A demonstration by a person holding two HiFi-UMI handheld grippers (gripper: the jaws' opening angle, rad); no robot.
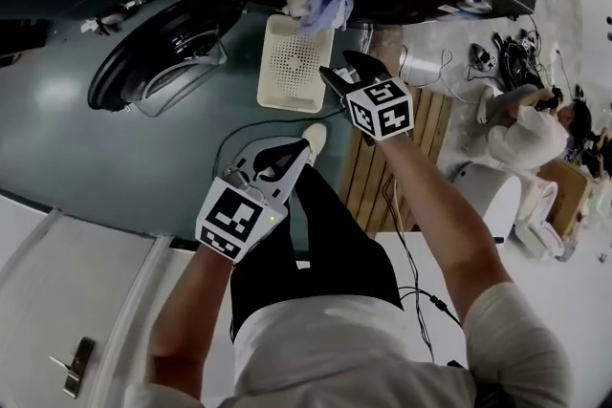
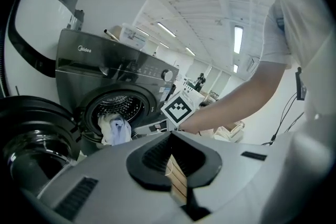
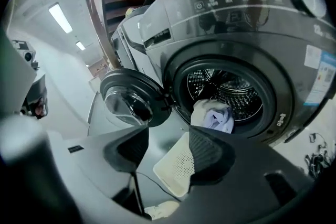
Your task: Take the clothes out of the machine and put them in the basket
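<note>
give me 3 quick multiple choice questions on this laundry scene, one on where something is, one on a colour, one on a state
1. Where is the basket?
A on a table
B on the floor in front of the machine
C held in a gripper

2. What colour are the clothes at the mouth of the drum?
A red
B black
C white and pale blue

3. What state is the right gripper in?
A jaws apart, empty
B shut on cloth
C shut on the basket

Key: 1 B, it lies on the floor below the open drum. 2 C, pale cloth hangs over the drum's lip. 3 A, the basket shows through the gap, untouched.
</note>
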